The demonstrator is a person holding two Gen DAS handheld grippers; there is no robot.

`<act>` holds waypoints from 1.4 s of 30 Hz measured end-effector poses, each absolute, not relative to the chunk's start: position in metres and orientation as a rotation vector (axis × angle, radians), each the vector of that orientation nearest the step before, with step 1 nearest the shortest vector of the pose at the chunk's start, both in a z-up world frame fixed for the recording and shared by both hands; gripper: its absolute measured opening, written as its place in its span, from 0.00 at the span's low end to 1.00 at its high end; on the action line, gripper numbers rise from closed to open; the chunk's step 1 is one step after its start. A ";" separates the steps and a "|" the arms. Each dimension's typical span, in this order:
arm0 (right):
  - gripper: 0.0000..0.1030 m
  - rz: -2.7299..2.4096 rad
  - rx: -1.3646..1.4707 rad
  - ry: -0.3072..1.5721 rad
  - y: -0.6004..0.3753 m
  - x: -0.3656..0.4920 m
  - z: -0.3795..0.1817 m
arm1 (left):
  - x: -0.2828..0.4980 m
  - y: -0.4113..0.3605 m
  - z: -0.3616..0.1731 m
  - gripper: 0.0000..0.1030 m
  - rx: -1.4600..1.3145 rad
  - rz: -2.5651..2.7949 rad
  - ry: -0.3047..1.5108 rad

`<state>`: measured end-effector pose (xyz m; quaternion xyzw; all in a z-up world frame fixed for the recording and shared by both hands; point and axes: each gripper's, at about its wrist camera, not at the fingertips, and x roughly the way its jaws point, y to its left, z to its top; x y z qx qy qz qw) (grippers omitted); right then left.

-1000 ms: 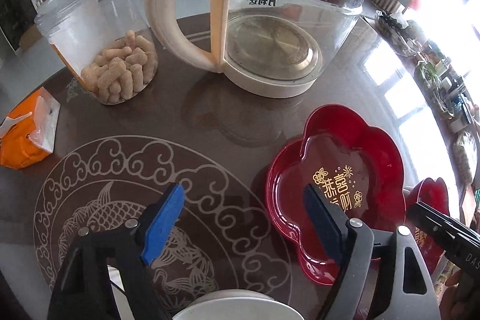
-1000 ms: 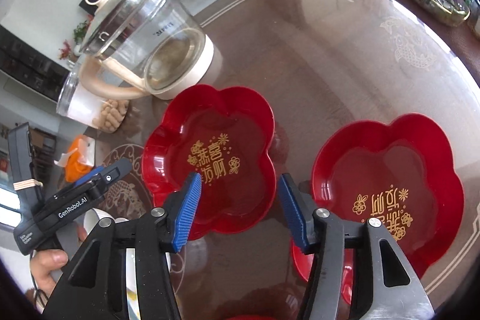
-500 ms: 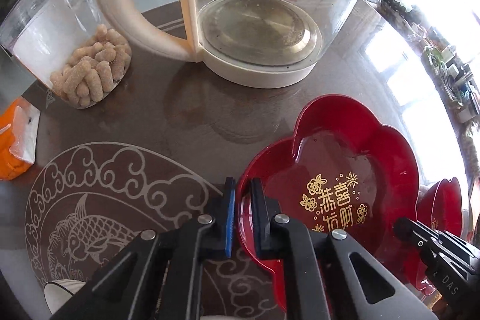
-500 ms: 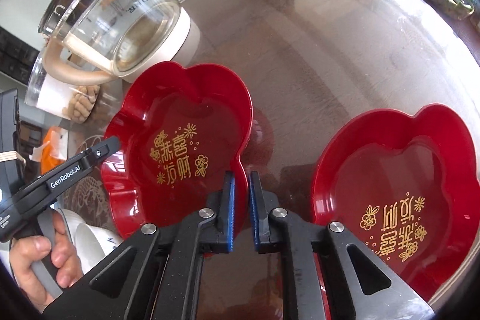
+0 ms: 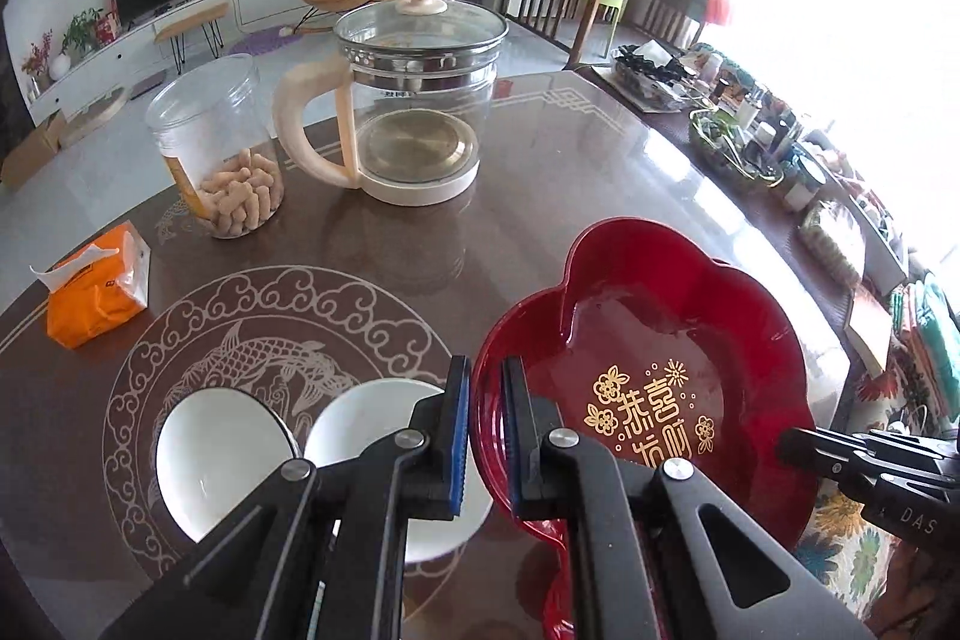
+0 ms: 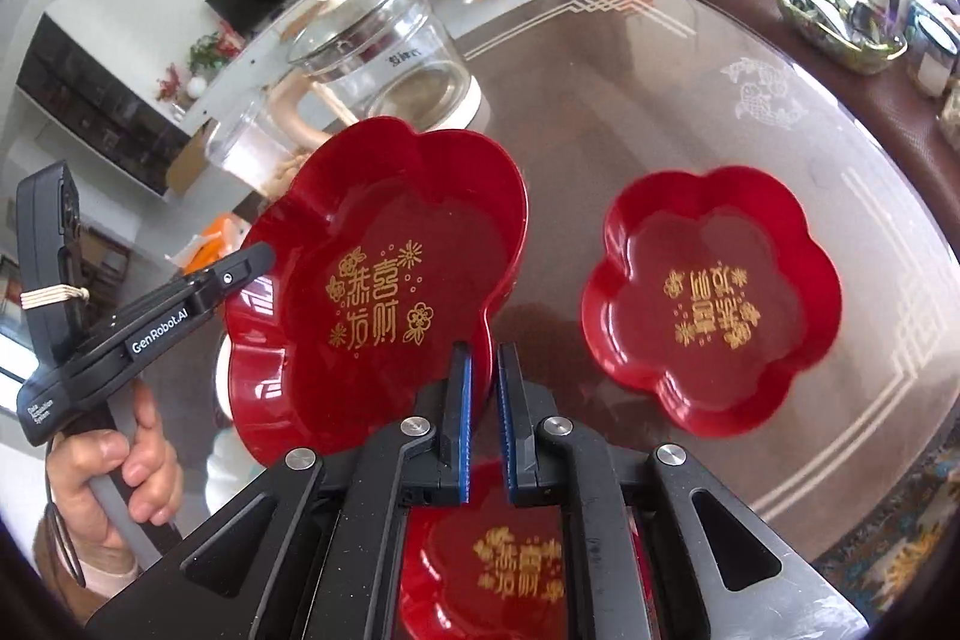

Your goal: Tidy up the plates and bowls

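Red plate (image 6: 372,280), rim clamped by both left gripper (image 5: 483,430) and right gripper (image 6: 483,424), hides the bowls.

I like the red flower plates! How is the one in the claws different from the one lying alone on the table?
The held plate is up off the table and tilted; the lone plate lies flat. Both claws, left and right, pinch the held plate's rim; nothing touches the lone one. Both are red, flower-shaped, with gold writing.

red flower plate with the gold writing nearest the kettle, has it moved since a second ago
Yes. The red flower plate, pinched at opposite rims by the left tool and right tool, has lifted off the table; its far rim now overlaps the glass kettle's base.
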<state>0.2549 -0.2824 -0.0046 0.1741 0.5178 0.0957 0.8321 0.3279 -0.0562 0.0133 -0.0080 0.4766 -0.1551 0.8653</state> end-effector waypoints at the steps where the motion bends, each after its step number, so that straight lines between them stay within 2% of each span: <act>1: 0.10 0.198 0.371 1.104 -0.282 0.237 -0.004 | 0.311 -0.058 0.013 0.09 -0.016 -0.336 0.997; 9: 0.11 0.116 0.409 1.143 -0.290 0.137 -0.042 | 0.231 -0.079 -0.046 0.10 0.033 -0.363 1.049; 16: 0.11 0.039 0.417 1.128 -0.301 0.110 -0.072 | 0.214 -0.101 -0.077 0.10 0.097 -0.367 1.074; 23: 0.17 0.002 0.417 1.087 -0.303 0.103 -0.083 | 0.212 -0.115 -0.086 0.10 0.178 -0.356 1.045; 25: 0.19 -0.009 0.418 1.067 -0.304 0.103 -0.085 | 0.212 -0.115 -0.085 0.21 0.198 -0.341 1.027; 26: 0.28 -0.010 0.419 1.056 -0.305 0.101 -0.085 | 0.212 -0.114 -0.083 0.26 0.204 -0.331 1.021; 27: 0.35 -0.008 0.427 1.042 -0.306 0.100 -0.085 | 0.211 -0.113 -0.081 0.37 0.201 -0.322 1.015; 28: 0.46 -0.008 0.432 1.025 -0.306 0.098 -0.083 | 0.210 -0.110 -0.078 0.50 0.190 -0.316 1.005; 29: 0.50 -0.007 0.429 1.010 -0.306 0.096 -0.081 | 0.209 -0.107 -0.074 0.54 0.179 -0.307 0.991; 30: 0.50 -0.007 0.424 1.000 -0.305 0.095 -0.079 | 0.206 -0.104 -0.068 0.58 0.169 -0.297 0.974; 33: 0.50 -0.037 0.419 0.908 -0.305 0.080 -0.062 | 0.188 -0.093 -0.043 0.62 0.127 -0.293 0.902; 34: 0.50 -0.055 0.402 0.857 -0.303 0.073 -0.053 | 0.178 -0.090 -0.033 0.70 0.107 -0.295 0.869; 35: 0.56 -0.076 0.383 0.793 -0.300 0.063 -0.044 | 0.165 -0.087 -0.023 0.75 0.086 -0.297 0.833; 36: 0.65 -0.110 0.362 0.725 -0.297 0.052 -0.035 | 0.150 -0.084 -0.015 0.85 0.067 -0.296 0.788; 37: 0.68 -0.149 0.341 0.653 -0.293 0.039 -0.029 | 0.133 -0.081 -0.008 0.92 0.054 -0.293 0.739; 39: 0.69 -0.221 0.309 0.508 -0.283 0.011 -0.024 | 0.098 -0.077 0.000 0.99 0.045 -0.279 0.648; 42: 0.69 -0.300 0.279 0.354 -0.267 -0.028 -0.030 | 0.053 -0.070 -0.005 1.00 0.051 -0.241 0.567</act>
